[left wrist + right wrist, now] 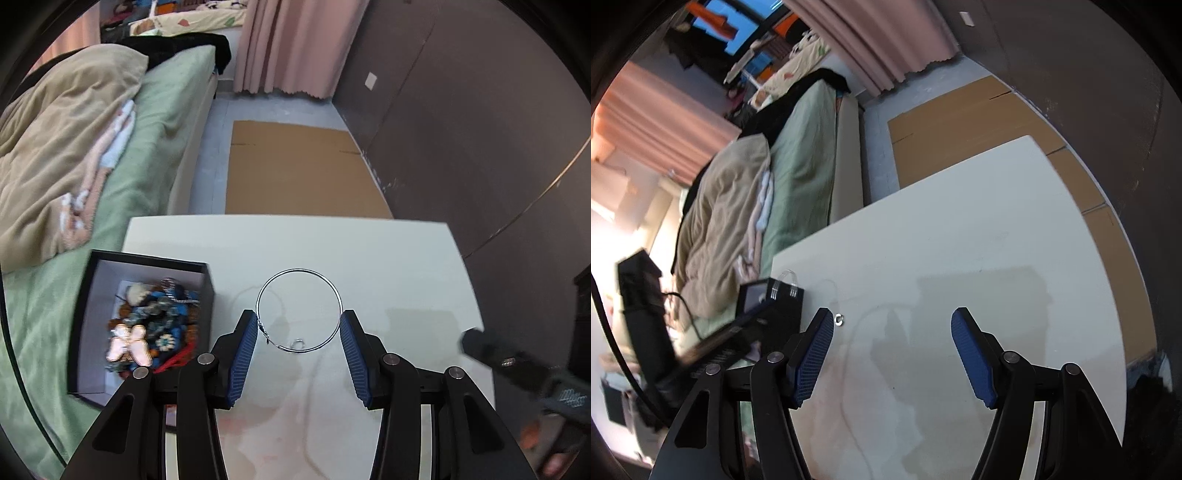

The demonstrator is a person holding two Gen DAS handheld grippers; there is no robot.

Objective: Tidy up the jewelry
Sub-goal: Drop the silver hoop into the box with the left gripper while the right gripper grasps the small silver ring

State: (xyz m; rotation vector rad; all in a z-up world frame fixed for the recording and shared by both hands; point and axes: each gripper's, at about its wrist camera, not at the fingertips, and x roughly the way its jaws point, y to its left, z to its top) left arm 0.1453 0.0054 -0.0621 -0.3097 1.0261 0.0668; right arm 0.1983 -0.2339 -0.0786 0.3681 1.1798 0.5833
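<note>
My left hand-held gripper (298, 325) pinches a silver hoop earring (299, 311) beside the jewelry box (147, 325), seemingly off the counter (388, 266). Only my right view shows my right hand-held gripper (892, 325), spread and empty.

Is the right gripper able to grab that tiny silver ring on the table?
Probably yes. The right gripper is open with nothing between its fingers, and the tiny silver ring lies bare on the white table just beside its left finger. Only the black box stands close by.
</note>
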